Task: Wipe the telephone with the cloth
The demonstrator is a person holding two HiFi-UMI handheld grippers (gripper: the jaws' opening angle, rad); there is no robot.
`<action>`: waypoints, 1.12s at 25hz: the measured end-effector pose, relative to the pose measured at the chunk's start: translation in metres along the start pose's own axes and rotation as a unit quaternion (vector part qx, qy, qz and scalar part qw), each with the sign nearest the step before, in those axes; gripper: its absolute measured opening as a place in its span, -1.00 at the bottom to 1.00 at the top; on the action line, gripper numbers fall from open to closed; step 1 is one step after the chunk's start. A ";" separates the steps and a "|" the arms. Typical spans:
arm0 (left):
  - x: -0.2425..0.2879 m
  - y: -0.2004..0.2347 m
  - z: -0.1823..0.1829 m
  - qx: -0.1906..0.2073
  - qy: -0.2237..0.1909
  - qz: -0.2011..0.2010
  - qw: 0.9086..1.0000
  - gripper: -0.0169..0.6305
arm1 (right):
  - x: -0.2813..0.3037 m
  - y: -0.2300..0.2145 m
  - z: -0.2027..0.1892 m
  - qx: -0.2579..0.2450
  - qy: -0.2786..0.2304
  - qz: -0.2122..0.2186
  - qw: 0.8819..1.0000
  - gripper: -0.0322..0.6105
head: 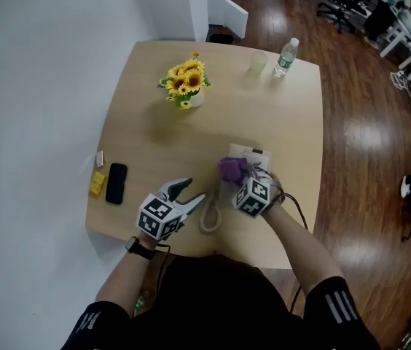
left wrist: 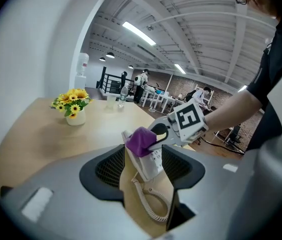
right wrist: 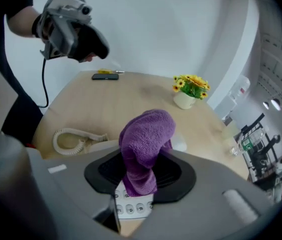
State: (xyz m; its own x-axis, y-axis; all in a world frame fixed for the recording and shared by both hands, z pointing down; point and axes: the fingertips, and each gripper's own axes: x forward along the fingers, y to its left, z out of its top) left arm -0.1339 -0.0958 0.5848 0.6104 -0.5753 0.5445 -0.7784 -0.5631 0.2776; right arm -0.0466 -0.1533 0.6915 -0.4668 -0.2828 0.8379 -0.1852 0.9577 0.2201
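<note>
A white telephone lies on the wooden table, with its coiled cord trailing toward the near edge. My right gripper is shut on a purple cloth and holds it down on the telephone. In the right gripper view the cloth stands bunched between the jaws over the keypad. My left gripper hovers just left of the telephone, open and holding nothing. In the left gripper view the telephone, the cloth and the cord show between the spread jaws.
A pot of sunflowers stands at the back of the table. Farther back are a water bottle and a clear cup. A black mobile phone and a yellow item lie near the left edge.
</note>
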 end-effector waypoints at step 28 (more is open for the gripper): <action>0.102 -0.019 -0.003 -0.039 0.093 0.085 0.991 -0.18 | -0.111 0.096 -0.056 0.144 -0.084 -0.010 0.986 -0.44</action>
State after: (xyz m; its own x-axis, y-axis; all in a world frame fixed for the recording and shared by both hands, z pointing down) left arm -0.0577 -0.1421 0.6375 0.4369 -0.5349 0.7232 -0.8813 -0.4155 0.2251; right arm 0.0356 -0.0269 0.6470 -0.5932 -0.3291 0.7347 -0.4224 0.9042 0.0639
